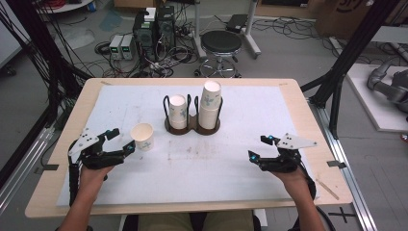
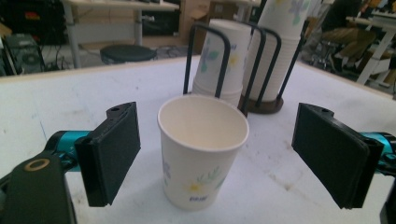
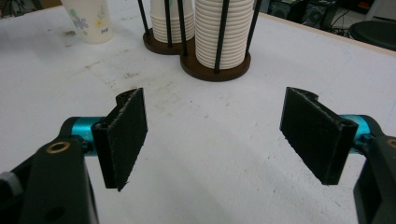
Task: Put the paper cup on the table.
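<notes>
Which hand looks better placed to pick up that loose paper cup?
Probably the left: the left hand-held gripper has the paper cup upright between its open jaws. The right hand-held gripper sits far off, empty.

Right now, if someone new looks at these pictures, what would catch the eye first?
First, the single paper cup standing upright on the white table cover, between the open jaws of the left hand-held gripper, which do not touch it. Behind it, the dark cup holder carries two stacks of cups. The right hand-held gripper is open and holds nothing.
</notes>
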A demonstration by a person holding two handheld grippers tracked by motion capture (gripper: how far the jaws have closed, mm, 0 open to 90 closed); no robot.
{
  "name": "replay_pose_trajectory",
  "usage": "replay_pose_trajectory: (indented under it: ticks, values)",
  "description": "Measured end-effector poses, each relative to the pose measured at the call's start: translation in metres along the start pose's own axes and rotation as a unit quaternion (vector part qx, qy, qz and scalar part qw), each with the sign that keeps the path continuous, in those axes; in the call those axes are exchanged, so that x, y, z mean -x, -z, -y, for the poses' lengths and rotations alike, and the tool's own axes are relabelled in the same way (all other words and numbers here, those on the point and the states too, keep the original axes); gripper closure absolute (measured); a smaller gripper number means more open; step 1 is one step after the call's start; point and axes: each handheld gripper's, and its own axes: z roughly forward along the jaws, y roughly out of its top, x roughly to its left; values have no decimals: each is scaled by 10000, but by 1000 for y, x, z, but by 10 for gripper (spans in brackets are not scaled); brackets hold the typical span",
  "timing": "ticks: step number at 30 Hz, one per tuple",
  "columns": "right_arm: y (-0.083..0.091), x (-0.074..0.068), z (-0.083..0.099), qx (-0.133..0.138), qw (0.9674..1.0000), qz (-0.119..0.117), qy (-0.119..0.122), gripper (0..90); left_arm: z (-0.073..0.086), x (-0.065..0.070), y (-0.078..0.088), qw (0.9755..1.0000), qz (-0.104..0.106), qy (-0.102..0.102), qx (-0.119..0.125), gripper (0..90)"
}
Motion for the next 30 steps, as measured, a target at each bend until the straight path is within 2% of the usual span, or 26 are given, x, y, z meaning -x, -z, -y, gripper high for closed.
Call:
replay_pose_trajectory:
  ticks: [5,10,15,30]
  values:
    - [2,2,2,34,9999,109,-55,220,-2,4,0,9999,17,-103,44,157]
    - [5,2,2,56,9998,184,-98,218,-4,10,1,9996,135,-199,155,160]
    - [7,-1,3,65,9996,234,-113,213,-4,16,1,9990,257,-331,139,160]
    - [8,-5,1,106,9996,266,-73,211,-4,16,5,9990,179,-374,194,166]
